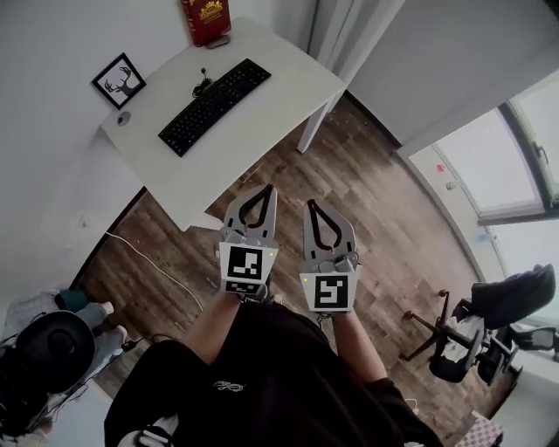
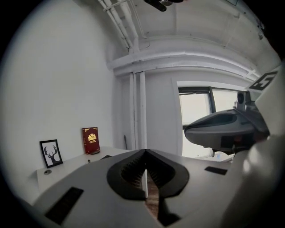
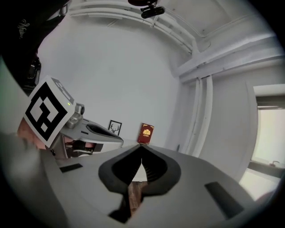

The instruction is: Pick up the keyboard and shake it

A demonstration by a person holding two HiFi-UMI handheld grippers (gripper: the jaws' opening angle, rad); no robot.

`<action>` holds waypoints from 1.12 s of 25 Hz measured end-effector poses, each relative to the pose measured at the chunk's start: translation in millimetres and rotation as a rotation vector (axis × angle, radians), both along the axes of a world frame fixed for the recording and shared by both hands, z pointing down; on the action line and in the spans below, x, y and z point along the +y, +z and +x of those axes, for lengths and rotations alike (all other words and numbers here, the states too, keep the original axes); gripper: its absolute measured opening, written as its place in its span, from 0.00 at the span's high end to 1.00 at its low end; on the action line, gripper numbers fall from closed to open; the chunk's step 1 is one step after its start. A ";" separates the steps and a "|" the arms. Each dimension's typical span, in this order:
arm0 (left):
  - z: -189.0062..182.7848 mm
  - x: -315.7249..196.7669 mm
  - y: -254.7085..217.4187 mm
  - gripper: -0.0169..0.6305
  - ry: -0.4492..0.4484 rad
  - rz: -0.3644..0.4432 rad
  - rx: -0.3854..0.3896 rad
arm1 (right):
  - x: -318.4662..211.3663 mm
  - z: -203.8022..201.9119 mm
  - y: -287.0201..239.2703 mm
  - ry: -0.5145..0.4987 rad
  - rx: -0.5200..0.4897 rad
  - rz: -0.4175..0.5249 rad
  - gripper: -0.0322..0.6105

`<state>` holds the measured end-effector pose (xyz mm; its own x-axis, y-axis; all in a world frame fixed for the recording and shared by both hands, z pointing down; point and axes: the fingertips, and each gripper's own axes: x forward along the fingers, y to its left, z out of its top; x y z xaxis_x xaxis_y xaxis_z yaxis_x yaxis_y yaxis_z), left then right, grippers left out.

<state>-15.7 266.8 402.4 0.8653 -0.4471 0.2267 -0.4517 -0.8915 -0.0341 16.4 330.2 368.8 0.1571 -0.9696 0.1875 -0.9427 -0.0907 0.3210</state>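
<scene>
Your left gripper [image 1: 265, 190] and right gripper [image 1: 313, 206], mid-frame, are both pressed together and empty. The black keyboard [image 1: 215, 106] lies upper left on the white desk [image 1: 275, 105], near what may be a red book [image 1: 206, 19].

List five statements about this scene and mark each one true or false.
1. The black keyboard lies on the white desk. True.
2. The left gripper holds the keyboard. False: it is shut on nothing, short of the desk.
3. The red book stands on the desk. True.
4. The right gripper is wide open. False: it is shut.
5. The framed deer picture lies face down. False: it stands upright on the desk.
</scene>
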 end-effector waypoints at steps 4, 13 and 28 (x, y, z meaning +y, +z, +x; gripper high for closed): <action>6.8 -68.7 2.0 0.97 -0.055 -0.007 -0.016 | -76.4 6.8 1.9 -0.087 0.006 -0.035 0.92; -21.9 -178.3 22.1 0.97 -0.194 -0.050 -0.071 | -199.9 -3.8 20.2 -0.273 0.043 -0.127 0.92; -18.4 -308.8 92.4 0.97 -0.289 -0.213 -0.229 | -362.5 1.7 75.7 -0.705 0.000 -0.258 0.92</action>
